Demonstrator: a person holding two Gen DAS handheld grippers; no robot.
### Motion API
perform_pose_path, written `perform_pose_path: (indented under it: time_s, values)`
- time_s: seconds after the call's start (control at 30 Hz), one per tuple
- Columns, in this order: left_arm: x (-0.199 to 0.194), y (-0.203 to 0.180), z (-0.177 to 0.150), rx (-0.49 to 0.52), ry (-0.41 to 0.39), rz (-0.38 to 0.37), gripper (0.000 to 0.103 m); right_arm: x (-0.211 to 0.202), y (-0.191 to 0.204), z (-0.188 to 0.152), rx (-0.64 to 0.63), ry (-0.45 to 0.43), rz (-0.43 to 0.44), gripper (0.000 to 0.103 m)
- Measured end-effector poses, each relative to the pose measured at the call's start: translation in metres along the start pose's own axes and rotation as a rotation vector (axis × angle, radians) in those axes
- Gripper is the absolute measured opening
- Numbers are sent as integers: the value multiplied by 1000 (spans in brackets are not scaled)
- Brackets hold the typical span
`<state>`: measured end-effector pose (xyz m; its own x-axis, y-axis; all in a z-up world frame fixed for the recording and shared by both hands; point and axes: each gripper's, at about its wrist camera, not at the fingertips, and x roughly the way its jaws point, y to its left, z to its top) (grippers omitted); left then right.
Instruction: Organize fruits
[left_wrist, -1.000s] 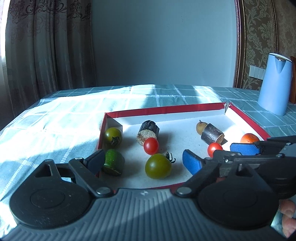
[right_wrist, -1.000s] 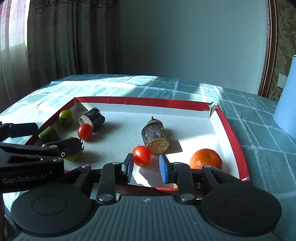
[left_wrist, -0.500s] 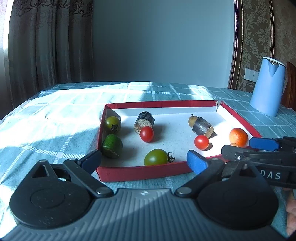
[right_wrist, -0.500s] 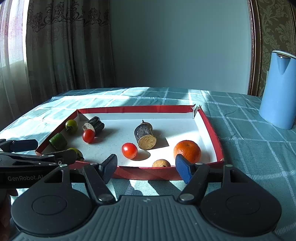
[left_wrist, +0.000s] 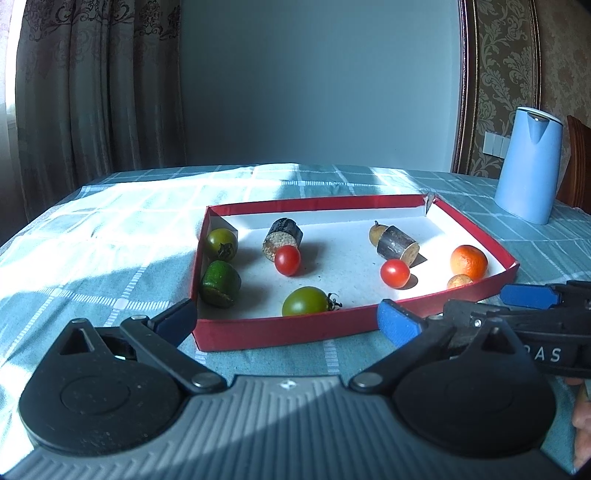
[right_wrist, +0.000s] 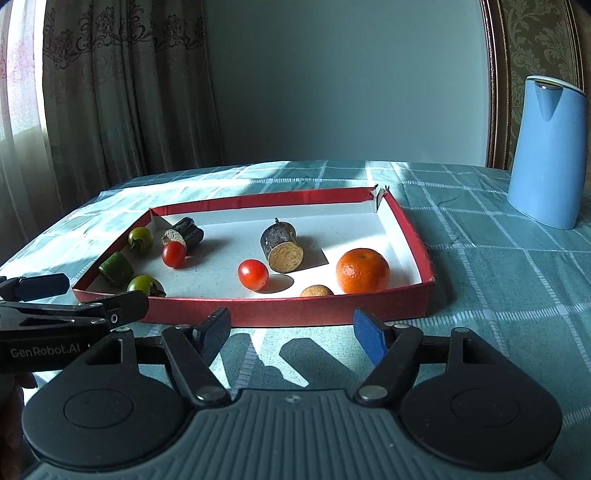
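Both grippers hover over the desk (right_wrist: 498, 266) just short of the red tray's (left_wrist: 288, 330) near wall, empty. The left gripper (left_wrist: 286, 319) has its jaws wide apart; so does the right gripper (right_wrist: 291, 330).

In the left view, with the tray as a clock face: a green tomato (left_wrist: 221, 240) and a cut green fruit (left_wrist: 219, 283) at 9 o'clock, another green tomato (left_wrist: 306, 301) at 6, a red tomato (left_wrist: 287, 260) touching a dark cane stub (left_wrist: 282, 236) toward 11, a second stub (left_wrist: 397, 245) at 2 with a red tomato (left_wrist: 395, 273) just beside it, and an orange (left_wrist: 469, 261) with a small brown fruit (left_wrist: 459, 281) at 4.

A blue kettle (right_wrist: 546, 151) stands well apart at 2.
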<state>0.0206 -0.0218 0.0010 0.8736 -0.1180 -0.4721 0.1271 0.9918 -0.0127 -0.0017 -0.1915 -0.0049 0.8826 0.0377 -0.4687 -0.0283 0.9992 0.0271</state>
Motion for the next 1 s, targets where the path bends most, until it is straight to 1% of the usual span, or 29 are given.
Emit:
perform_pose_path:
  time_s: [0.53,0.8,0.9,1.0]
  values:
    - [1,-2,-1,16,2,5,103,0,0,-1,0,-1,-10,74]
    - [1,-2,-1,19,-1,8,103,3,0,-2,0,14,-10,74]
    - [1,-1,-1,14,0,8,103,6,1,-3,-7,33,-13,76]
    - [1,-2,-1,14,-3,9,103,5,1,-3,-5,23,-14,76]
